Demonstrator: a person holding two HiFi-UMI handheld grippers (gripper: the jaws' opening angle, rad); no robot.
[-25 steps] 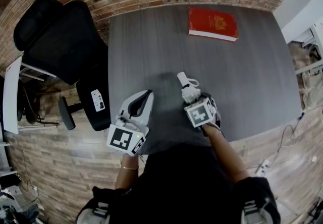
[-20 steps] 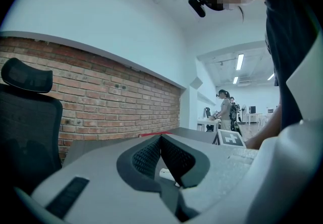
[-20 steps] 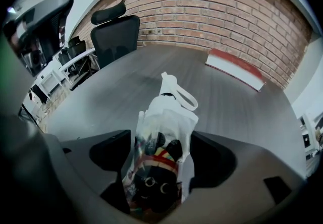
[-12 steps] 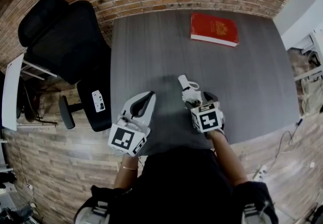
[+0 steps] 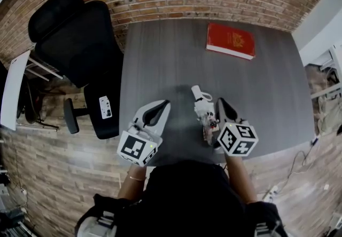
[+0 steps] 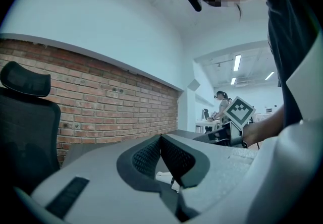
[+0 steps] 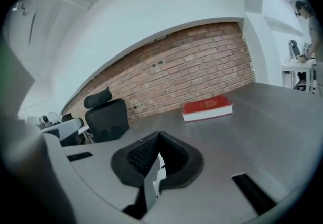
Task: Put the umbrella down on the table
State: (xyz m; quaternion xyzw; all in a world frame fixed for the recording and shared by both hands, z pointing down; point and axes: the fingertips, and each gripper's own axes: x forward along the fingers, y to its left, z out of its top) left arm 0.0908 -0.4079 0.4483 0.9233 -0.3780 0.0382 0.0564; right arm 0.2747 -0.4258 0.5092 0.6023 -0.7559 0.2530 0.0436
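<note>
A folded white and grey umbrella (image 5: 203, 109) lies on the dark grey table (image 5: 160, 54) near its front edge, with the handle pointing away from me. My right gripper (image 5: 220, 101) hovers just right of it and above it, jaws shut with nothing pinched at the tips. In the right gripper view the umbrella (image 7: 151, 182) shows below through the gap behind the closed tips (image 7: 159, 133). My left gripper (image 5: 165, 103) is shut and empty to the left of the umbrella. A bit of the umbrella (image 6: 162, 176) shows under its tips in the left gripper view.
A red book (image 5: 231, 40) lies at the table's far right, near the brick wall. A black office chair (image 5: 75, 38) stands off the table's left side. The table's front edge runs just under both grippers.
The right gripper has risen off the near end of the umbrella, rolled, and its jaws have shut. The umbrella stays flat on the table. The left gripper has not moved.
</note>
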